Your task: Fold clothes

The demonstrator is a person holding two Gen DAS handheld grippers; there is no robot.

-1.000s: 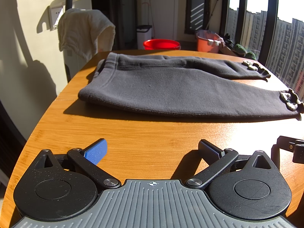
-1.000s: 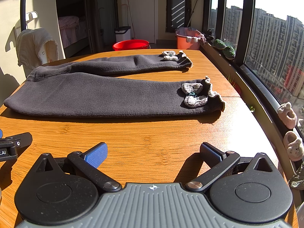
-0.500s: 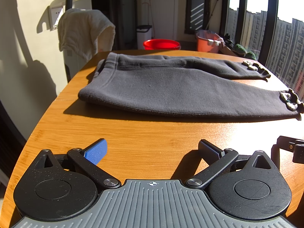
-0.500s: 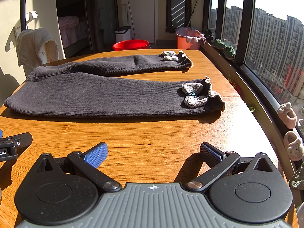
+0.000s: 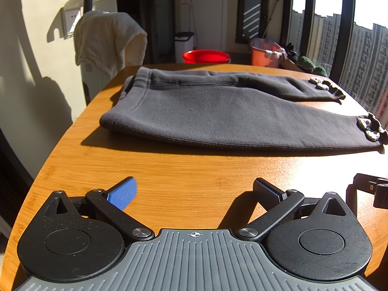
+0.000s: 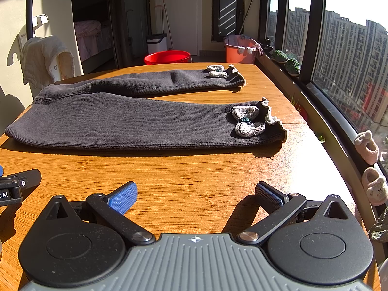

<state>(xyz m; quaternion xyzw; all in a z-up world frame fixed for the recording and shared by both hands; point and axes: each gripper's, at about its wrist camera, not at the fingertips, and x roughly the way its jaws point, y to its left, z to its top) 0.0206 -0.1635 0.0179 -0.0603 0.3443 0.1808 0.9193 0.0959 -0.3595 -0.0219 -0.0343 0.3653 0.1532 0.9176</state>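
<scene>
Fold not started. Dark grey knit trousers (image 6: 126, 118) lie flat on the orange wooden worktop (image 6: 194, 169), waistband left, legs splayed right, cuffs with knit bows unfolded. Left gripper (image 5: 194, 191) and right gripper (image 6: 195, 195) both spread apart, empty, near edge, well short of the fabric. All folds remain.

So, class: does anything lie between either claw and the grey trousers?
Nothing visible does. Only bare table separates the open left claw and open right claw from the grey trousers.
</scene>
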